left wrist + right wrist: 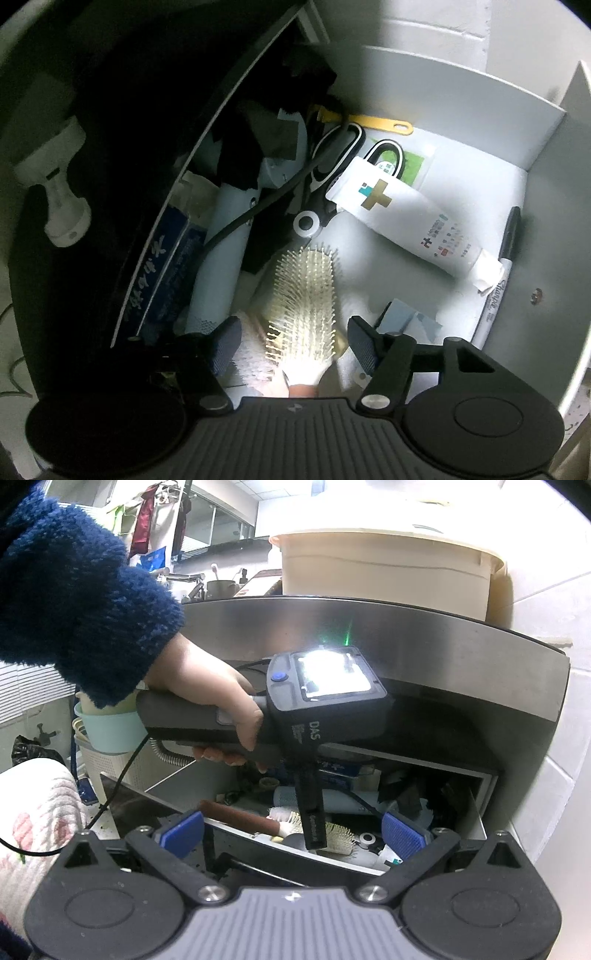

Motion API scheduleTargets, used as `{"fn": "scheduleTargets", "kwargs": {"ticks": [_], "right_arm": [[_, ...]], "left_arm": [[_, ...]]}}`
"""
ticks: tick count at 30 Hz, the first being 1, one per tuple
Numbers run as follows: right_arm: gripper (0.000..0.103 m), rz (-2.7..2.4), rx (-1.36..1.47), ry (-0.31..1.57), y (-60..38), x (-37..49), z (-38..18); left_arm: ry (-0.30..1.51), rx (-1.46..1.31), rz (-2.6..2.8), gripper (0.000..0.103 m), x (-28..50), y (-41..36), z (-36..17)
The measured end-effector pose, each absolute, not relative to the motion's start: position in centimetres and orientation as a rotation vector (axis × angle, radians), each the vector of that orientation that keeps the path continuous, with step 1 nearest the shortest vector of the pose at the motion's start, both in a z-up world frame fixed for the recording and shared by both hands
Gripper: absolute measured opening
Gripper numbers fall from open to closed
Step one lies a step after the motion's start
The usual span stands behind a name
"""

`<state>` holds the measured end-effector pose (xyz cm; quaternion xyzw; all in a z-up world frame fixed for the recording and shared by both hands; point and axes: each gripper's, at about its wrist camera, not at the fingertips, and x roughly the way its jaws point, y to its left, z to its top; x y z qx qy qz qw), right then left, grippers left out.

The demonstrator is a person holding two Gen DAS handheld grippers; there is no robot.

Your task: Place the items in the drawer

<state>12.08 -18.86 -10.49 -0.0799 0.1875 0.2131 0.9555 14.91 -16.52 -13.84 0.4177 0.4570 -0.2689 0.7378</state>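
My left gripper (291, 345) sits over the open drawer (532, 221) with its tongs spread apart, the hairbrush (304, 299) lying between the pads but, as far as I can tell, not pinched. The brush rests bristles-up on the drawer floor, its brown handle (240, 818) running back toward the drawer front in the right wrist view. I judge it light and stiff, with springy bristles that would slip under the pads, so I would take it by the neck or handle, not the head. A white tube (410, 221), scissors (332, 177) and a marker (504, 258) lie nearby. My right gripper (293, 836) hangs outside the drawer, tongs wide and empty.
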Motion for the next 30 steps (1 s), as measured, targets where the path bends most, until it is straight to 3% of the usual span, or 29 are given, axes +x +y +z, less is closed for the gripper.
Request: {"fn": "scheduleTargets", "kwargs": {"ticks": [3, 11, 30], "right_arm": [[0.103, 0.432, -0.163, 0.383, -18.8, 12.2, -10.6], [0.103, 0.431, -0.175, 0.388, -18.8, 12.4, -10.7], [0.103, 0.418, -0.179, 0.421, -18.7, 12.9, -11.0]], "left_arm": [[0.976, 0.904, -0.59, 0.073, 14.3, -16.1, -13.1], [0.896, 0.852, -0.583, 0.079, 12.6, -14.7, -10.8], [0.609, 0.553, -0.501, 0.087, 4.9, -6.6, -1.9]]}}
